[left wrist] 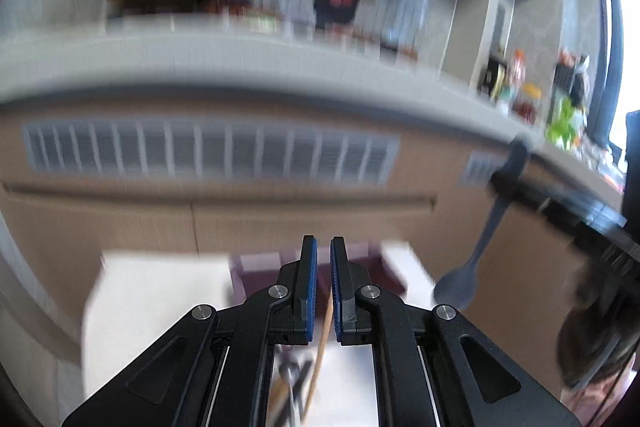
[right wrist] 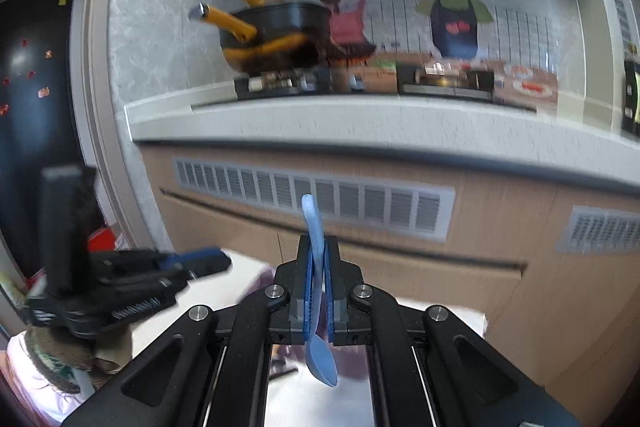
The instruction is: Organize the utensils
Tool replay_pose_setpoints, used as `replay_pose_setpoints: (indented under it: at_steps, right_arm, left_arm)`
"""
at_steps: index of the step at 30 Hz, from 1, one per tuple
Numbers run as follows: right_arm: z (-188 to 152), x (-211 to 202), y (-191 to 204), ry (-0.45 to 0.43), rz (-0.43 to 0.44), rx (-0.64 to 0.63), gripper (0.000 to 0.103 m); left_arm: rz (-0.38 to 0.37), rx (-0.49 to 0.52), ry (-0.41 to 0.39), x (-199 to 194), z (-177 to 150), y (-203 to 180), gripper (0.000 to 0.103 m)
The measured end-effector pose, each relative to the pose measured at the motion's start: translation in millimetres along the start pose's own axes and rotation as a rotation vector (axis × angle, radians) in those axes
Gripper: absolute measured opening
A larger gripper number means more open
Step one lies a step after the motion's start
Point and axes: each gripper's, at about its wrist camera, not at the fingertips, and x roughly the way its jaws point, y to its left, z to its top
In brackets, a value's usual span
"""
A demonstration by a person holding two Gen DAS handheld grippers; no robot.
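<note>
My right gripper [right wrist: 319, 255] is shut on a blue spoon [right wrist: 316, 283], held upright with its bowl hanging down toward the camera and its handle sticking up past the fingertips. In the left wrist view the same spoon [left wrist: 472, 263] hangs at the right, bowl down, from the right gripper [left wrist: 510, 171]. My left gripper [left wrist: 323, 247] has its jaws nearly closed with a narrow gap and nothing between the pads; it also shows in the right wrist view [right wrist: 200, 261] at the left. Below it lie a wooden utensil [left wrist: 320, 355] and a dark metal one [left wrist: 294, 383], both blurred.
A white table [left wrist: 160, 307] with a purple container [left wrist: 260, 271] lies under both grippers. Behind it runs a kitchen counter [right wrist: 320, 123] with brown cabinet fronts [right wrist: 480, 267], a stove with a black and yellow pot [right wrist: 276, 35], and jars at the right [left wrist: 524, 99].
</note>
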Motion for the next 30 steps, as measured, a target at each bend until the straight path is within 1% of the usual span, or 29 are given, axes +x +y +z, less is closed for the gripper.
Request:
replay_pose_setpoints:
  at_steps: [2, 3, 4, 6, 7, 11, 13, 15, 19, 22, 24, 26, 29, 30]
  right_arm:
    - [-14.8, -1.6, -6.2, 0.033, -0.010, 0.004, 0.004]
    - [-23.3, -2.4, -8.6, 0.046, -0.015, 0.007, 0.004]
    - [-29.6, -3.0, -11.8, 0.062, -0.020, 0.012, 0.004]
    - [-42.0, -3.2, -17.6, 0.091, -0.025, 0.024, 0.004]
    - [-47.0, -3.2, -20.7, 0.103, -0.030, 0.032, 0.004]
    - [-66.1, -3.9, -35.5, 0.141, -0.052, 0.065, 0.004]
    - [-71.5, -5.7, -42.4, 0.151, -0.057, 0.082, 0.004]
    - [-77.3, -7.9, -48.5, 0.160, -0.066, 0.093, 0.004]
    - [-89.3, -11.0, -60.4, 0.178, -0.078, 0.116, 0.004]
    - [-96.7, -13.7, -68.9, 0.183, -0.084, 0.132, 0.004]
    - [-100.6, -17.0, -74.0, 0.180, -0.093, 0.138, 0.004]
    - [-103.6, -20.3, -78.3, 0.178, -0.094, 0.145, 0.004]
    - [-109.7, -27.7, -87.7, 0.173, -0.096, 0.162, 0.005]
    - [-110.7, -28.9, -89.6, 0.172, -0.096, 0.166, 0.005]
  left_arm:
    - [-0.017, -0.009, 0.089, 18.9, -21.8, 3.4, 0.011]
    - [-0.026, -0.008, 0.135, 28.8, -33.2, 3.4, 0.016]
    - [-0.039, 0.003, 0.185, 40.2, -45.3, 1.8, 0.025]
    - [-0.049, 0.041, 0.244, 56.8, -61.9, -5.8, 0.036]
    - [-0.052, 0.060, 0.259, 62.1, -67.6, -10.6, 0.039]
    - [-0.060, 0.139, 0.308, 83.5, -84.3, -31.5, 0.042]
    - [-0.055, 0.169, 0.331, 94.7, -88.8, -38.9, 0.043]
    - [-0.073, 0.207, 0.360, 104.2, -94.4, -47.1, 0.043]
    - [-0.123, 0.334, 0.439, 125.4, -108.6, -74.9, 0.043]
    - [-0.129, 0.402, 0.491, 144.5, -114.6, -92.9, 0.043]
    - [-0.119, 0.429, 0.525, 160.5, -115.7, -102.3, 0.042]
    - [-0.105, 0.458, 0.550, 173.0, -116.8, -110.0, 0.038]
    - [-0.060, 0.502, 0.574, 189.7, -118.7, -120.7, 0.029]
    - [-0.050, 0.498, 0.587, 195.5, -118.7, -122.3, 0.022]
